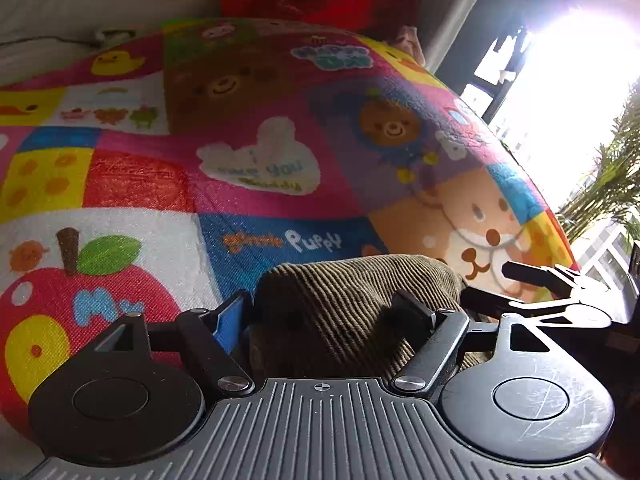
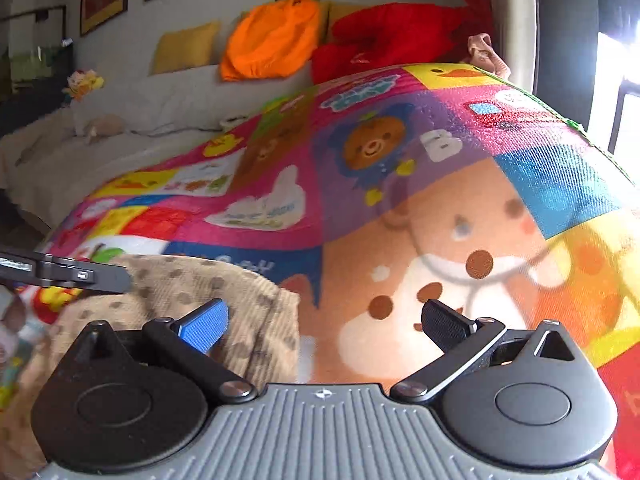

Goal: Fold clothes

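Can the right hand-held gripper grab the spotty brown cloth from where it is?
Probably yes. The right hand-held gripper is open, and the spotted tan corduroy cloth lies by its blue-padded finger on the colourful cartoon blanket. Nothing is in between; a small sideways move should do.

The garment (image 1: 352, 304) is ribbed corduroy cloth, soft and matt, olive-brown in the left view; in the right view its pale tan side (image 2: 224, 292) shows darker spots. The blanket (image 1: 248, 184) under it is fuzzy printed fleece, matt, with a fine nap. The left gripper (image 1: 326, 312) is matt black plastic with small shiny metal pivot screws, a ridged grey base and a scuffed round cap. The right gripper (image 2: 326, 322) has the same finish; one pad (image 2: 204, 326) is blue textured rubber, the other black and finely grained
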{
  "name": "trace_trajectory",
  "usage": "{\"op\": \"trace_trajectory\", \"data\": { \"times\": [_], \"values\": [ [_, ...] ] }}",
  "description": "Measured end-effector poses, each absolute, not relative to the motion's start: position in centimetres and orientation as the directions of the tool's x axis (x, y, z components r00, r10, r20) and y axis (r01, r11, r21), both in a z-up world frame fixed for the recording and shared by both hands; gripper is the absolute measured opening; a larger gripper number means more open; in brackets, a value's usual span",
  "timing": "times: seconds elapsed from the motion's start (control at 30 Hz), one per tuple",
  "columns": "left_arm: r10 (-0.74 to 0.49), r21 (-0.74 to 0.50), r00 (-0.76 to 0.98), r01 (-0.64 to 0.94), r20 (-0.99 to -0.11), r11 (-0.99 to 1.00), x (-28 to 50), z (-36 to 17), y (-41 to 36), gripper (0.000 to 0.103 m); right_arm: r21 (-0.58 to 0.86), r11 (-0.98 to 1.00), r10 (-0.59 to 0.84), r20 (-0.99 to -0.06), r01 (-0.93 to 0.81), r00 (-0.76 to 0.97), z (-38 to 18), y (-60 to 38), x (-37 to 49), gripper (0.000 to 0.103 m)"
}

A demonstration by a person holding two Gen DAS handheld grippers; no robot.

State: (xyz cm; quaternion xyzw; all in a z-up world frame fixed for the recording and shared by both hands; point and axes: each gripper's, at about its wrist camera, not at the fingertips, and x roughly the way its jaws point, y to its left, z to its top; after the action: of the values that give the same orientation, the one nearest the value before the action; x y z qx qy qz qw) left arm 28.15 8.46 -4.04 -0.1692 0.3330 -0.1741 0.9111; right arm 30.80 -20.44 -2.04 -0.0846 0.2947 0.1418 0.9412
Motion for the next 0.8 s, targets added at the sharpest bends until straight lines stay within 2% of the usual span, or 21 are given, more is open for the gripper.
{"op": "trace_trajectory", "data": {
  "times": [0.1,0.2,0.33,0.5,0.57,0.67,0.8],
  "values": [
    [-0.441,-0.440,0.711,0.203,-0.547,0.875,27.3,-4.0,8.6,0.083,-0.185,0.929,0.138,-0.628,-0.319,0.766,-5.8,-19.3,33.1,0.103],
    [-0.442,-0.448,0.721,0.203,-0.533,0.871,25.6,-3.4,8.7,0.083,-0.138,0.941,0.160,-0.619,-0.308,0.769,-6.0,-20.1,33.1,0.103],
    [-0.481,-0.473,0.701,0.228,-0.527,0.851,22.6,-3.5,8.8,0.084,-0.158,0.941,0.157,-0.582,-0.300,0.798,-4.6,-21.7,30.6,0.103],
    [-0.529,-0.527,0.657,0.227,-0.538,0.819,18.8,-4.9,8.8,0.072,0.049,0.884,0.406,-0.574,-0.466,0.711,-2.0,-23.6,25.7,0.103],
    [-0.548,-0.549,0.638,0.226,-0.541,0.805,17.2,-5.5,8.8,0.070,0.055,0.856,0.435,-0.613,-0.514,0.659,-2.8,-23.0,24.1,0.103],
    [-0.545,-0.508,0.602,0.253,-0.584,0.824,15.9,-5.7,7.1,0.071,-0.040,0.855,0.373,-0.647,-0.518,0.665,-4.7,-22.3,22.5,0.103],
    [-0.532,-0.447,0.571,0.296,-0.625,0.844,14.7,-5.2,5.7,0.078,-0.034,0.891,0.322,-0.655,-0.452,0.684,-3.6,-23.8,22.8,0.103]
  ]
}}
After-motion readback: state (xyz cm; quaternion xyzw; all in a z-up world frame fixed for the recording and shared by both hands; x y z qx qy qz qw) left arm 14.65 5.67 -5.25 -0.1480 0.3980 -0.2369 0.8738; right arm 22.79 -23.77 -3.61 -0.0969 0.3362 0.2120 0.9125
